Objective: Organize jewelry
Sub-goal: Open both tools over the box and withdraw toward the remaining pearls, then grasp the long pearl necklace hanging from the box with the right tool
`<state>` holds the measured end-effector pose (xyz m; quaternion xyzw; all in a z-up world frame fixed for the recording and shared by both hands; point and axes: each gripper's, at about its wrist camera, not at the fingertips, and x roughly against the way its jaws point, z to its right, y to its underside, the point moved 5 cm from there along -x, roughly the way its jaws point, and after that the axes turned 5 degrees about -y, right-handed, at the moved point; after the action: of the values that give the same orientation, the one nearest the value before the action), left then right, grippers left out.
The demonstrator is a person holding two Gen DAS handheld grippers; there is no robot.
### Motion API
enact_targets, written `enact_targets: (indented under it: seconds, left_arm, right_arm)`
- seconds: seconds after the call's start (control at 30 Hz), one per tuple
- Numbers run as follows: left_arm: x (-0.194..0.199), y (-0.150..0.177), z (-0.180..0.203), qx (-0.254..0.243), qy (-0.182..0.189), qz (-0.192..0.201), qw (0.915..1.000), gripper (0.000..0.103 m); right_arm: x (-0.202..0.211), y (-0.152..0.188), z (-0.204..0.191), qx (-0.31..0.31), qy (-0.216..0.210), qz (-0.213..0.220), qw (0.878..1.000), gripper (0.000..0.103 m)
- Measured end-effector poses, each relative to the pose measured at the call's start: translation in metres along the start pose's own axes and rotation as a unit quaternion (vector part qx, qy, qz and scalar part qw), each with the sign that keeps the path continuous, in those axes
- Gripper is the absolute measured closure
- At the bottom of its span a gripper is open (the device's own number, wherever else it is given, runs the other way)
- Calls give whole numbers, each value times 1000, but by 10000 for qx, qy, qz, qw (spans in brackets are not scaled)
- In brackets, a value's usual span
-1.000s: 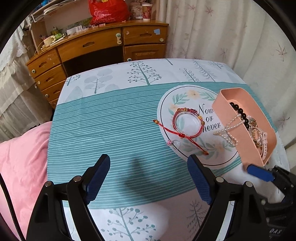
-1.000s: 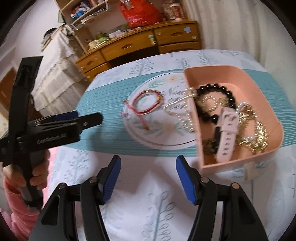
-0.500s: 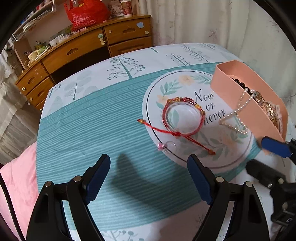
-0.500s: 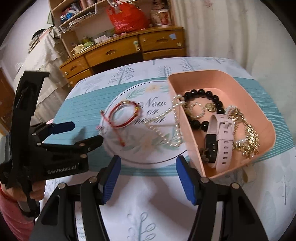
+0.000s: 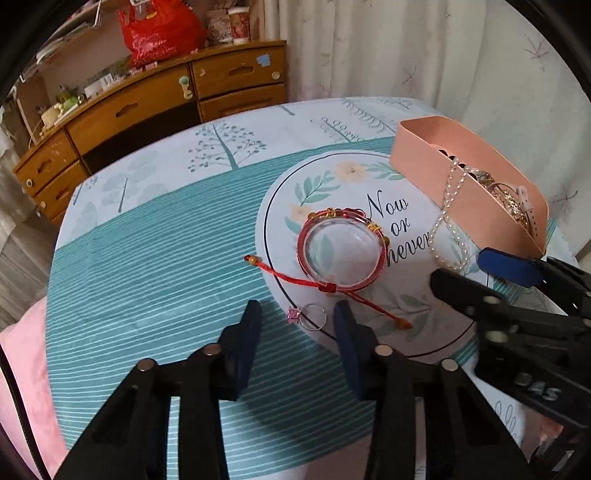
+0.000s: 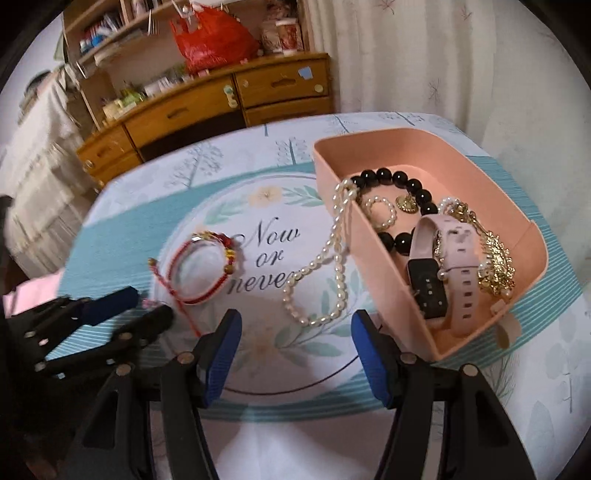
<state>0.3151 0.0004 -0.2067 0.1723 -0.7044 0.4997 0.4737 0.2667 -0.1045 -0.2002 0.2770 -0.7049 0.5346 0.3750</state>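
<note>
This is a lived-in room of a home, most likely a bedroom. A wooden desk (image 5: 155, 107) with many drawers stands against the far wall, its top crowded with small bottles and boxes, a red plastic bag (image 5: 159, 31) and paper cups (image 5: 238, 24). Shelves (image 6: 110, 33) above it hold books. Pale patterned curtains (image 5: 406, 51) hang to the right. The table (image 5: 147, 258) wears a printed cloth with trees and teal stripes, and a soft pink blanket (image 5: 18, 369) lies just beside it.
</note>
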Motion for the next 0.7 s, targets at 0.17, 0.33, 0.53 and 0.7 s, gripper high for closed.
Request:
enact_targets:
  seconds: [0.17, 0.33, 0.53, 0.7]
  left_arm:
    - [0, 1, -2, 86, 96, 122, 9998, 84]
    - [0, 1, -7, 210, 273, 144, 9993, 84]
    - [0, 3, -7, 236, 298, 217, 9990, 84]
    - [0, 2, -5, 201, 240, 225, 9993, 84]
  right_arm:
    - [-10, -1, -9, 381, 468, 88, 9981, 41]
    - [-12, -5, -10, 427, 399, 160, 9982, 41]
    - [-12, -13, -7, 669, 225, 221, 9973, 82]
    - [-12, -13, -4, 809, 81, 269, 9963, 92]
